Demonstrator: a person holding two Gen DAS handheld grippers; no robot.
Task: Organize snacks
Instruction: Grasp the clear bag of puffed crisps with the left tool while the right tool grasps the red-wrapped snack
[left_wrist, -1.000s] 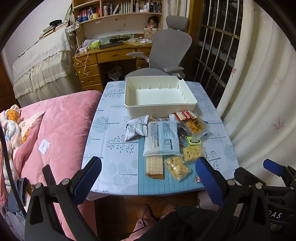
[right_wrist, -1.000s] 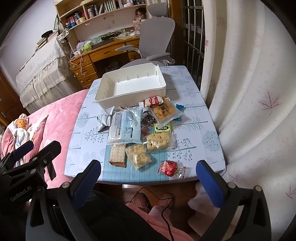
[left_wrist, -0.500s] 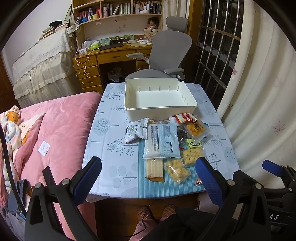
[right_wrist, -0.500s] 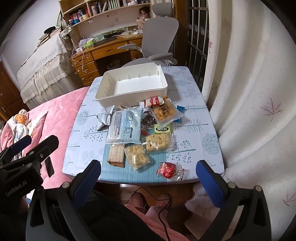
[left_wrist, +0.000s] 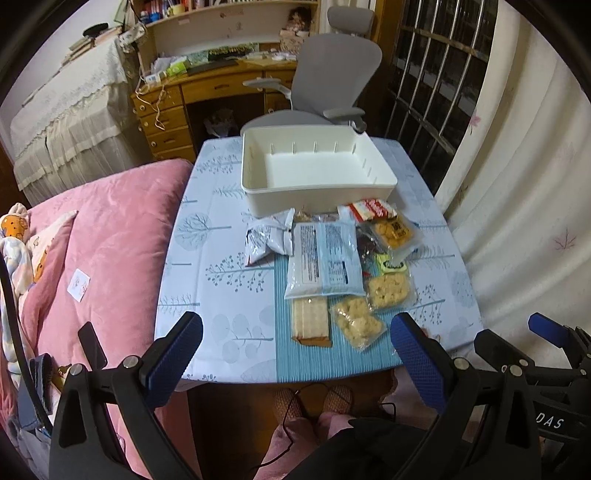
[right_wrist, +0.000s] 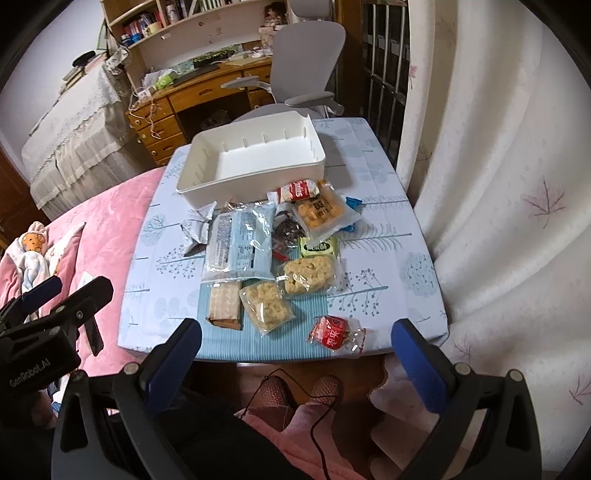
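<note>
An empty white bin stands at the far side of a small table. Several snack packets lie in front of it: a large pale blue packet, a grey foil packet, a wafer bar, clear bags of crackers, an orange cracker pack, and a red candy near the front edge. My left gripper and right gripper are open and empty, held before the table's near edge.
A pink quilted bed adjoins the table's left side. A grey office chair and a wooden desk stand behind the table. A white curtain hangs close on the right.
Both grippers have tilted slightly and drawn a little nearer the table. The snacks and the bin have not moved.
</note>
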